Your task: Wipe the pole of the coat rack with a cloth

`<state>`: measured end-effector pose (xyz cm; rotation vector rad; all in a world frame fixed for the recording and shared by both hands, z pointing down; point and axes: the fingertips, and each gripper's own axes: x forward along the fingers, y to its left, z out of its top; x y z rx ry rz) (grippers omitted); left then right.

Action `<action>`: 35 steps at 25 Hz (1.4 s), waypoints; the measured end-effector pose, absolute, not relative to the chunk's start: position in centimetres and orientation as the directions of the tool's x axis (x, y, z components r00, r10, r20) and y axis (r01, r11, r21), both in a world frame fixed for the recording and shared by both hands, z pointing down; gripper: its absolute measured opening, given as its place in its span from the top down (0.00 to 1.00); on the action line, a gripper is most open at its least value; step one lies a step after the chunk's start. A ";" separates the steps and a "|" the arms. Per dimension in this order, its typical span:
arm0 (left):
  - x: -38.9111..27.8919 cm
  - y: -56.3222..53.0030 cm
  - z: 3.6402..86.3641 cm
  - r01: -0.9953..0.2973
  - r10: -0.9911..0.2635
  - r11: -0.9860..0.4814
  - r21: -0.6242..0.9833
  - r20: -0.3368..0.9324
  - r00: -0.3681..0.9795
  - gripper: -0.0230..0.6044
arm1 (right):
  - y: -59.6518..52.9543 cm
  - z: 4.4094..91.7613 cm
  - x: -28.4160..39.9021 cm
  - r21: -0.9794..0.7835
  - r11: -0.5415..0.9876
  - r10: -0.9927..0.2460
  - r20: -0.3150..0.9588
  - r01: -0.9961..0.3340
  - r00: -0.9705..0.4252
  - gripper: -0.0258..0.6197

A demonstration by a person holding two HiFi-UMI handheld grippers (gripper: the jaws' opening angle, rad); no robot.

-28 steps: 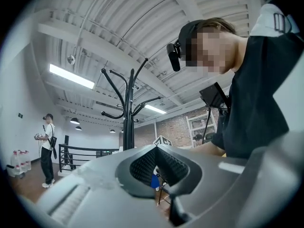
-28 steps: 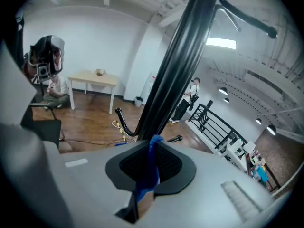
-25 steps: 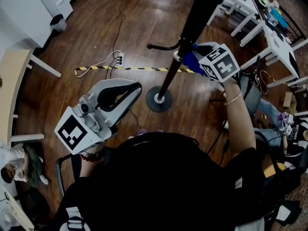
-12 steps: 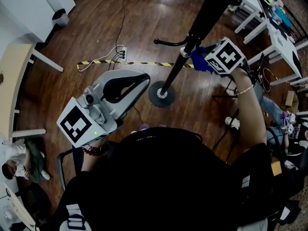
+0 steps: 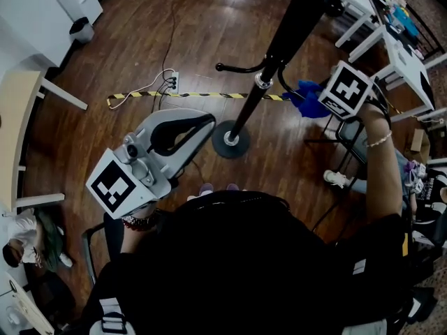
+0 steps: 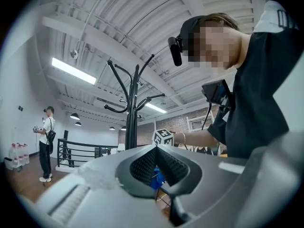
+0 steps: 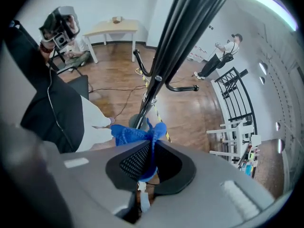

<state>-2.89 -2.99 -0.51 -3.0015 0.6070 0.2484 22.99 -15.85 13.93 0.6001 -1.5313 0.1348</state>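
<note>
The black coat rack pole (image 5: 279, 40) rises from a round base (image 5: 230, 139) on the wood floor. My right gripper (image 5: 318, 98) is shut on a blue cloth (image 5: 304, 98), which hangs just right of the pole and apart from it. In the right gripper view the cloth (image 7: 133, 134) bunches at the shut jaws (image 7: 153, 144), with the pole (image 7: 166, 61) beyond. My left gripper (image 5: 208, 121) sits low left of the base, shut with nothing in it. The left gripper view shows its jaws (image 6: 156, 148) closed, with the rack (image 6: 131, 108) behind.
A power strip with cables (image 5: 174, 86) and a yellow-black tape strip (image 5: 181, 98) lie on the floor behind the base. White tables (image 5: 405, 54) stand at the right, a wooden table (image 5: 17, 117) at the left. A person (image 6: 46, 141) stands by a railing.
My right gripper has drawn back to the right with the blue cloth, off the pole where it was pressed a second ago. The left gripper has barely shifted.
</note>
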 end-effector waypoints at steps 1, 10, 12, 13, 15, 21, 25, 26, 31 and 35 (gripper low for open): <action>-3.0 -3.2 -0.4 -0.395 -0.383 -0.918 -0.039 -0.172 0.908 0.96 | -15.7 13.2 23.5 0.304 0.842 -0.310 0.949 -0.446 0.061 0.92; -3.1 -3.7 -0.2 -0.387 -0.378 -0.921 -0.044 -0.147 0.914 0.96 | -14.5 -8.1 12.5 0.888 0.296 -0.914 0.155 -0.353 -0.375 0.92; -2.9 -3.4 -0.3 -0.382 -0.372 -0.923 -0.050 -0.149 0.916 0.96 | -14.4 -9.1 10.4 0.938 0.132 -0.930 0.005 -0.320 -0.368 0.92; -2.8 -3.2 -0.3 -0.378 -0.368 -0.924 -0.051 -0.148 0.918 0.96 | -14.6 -9.5 9.6 0.947 0.052 -0.928 -0.071 -0.318 -0.365 0.92; -2.7 -2.7 0.0 -0.373 -0.364 -0.927 -0.048 -0.139 0.921 0.96 | -15.4 -10.6 8.6 0.939 -0.077 -0.911 -0.203 -0.334 -0.359 0.92; -3.8 -2.1 0.3 -0.412 -0.407 -0.911 -0.007 -0.137 0.903 0.96 | -18.1 -11.9 8.8 0.922 -0.250 -0.900 -0.334 -0.296 -0.279 0.92; -5.4 -1.8 1.4 -0.442 -0.439 -0.897 0.000 -0.132 0.889 0.96 | -19.1 -9.4 7.9 0.949 -0.222 -0.924 -0.278 -0.223 -0.264 0.92; -5.7 -1.7 1.7 -0.447 -0.443 -0.895 -0.002 -0.126 0.887 0.96 | -19.4 -8.5 7.7 0.956 -0.202 -0.931 -0.255 -0.211 -0.262 0.92; -6.2 -1.2 1.5 -0.462 -0.458 -0.887 0.001 -0.122 0.880 0.96 | -20.6 -4.3 7.3 0.979 -0.104 -0.960 -0.145 -0.175 -0.241 0.92; -6.2 -0.6 1.4 -0.453 -0.449 -0.892 -0.004 -0.113 0.886 0.96 | -21.1 -0.2 7.0 0.992 0.004 -0.980 -0.022 -0.127 -0.198 0.92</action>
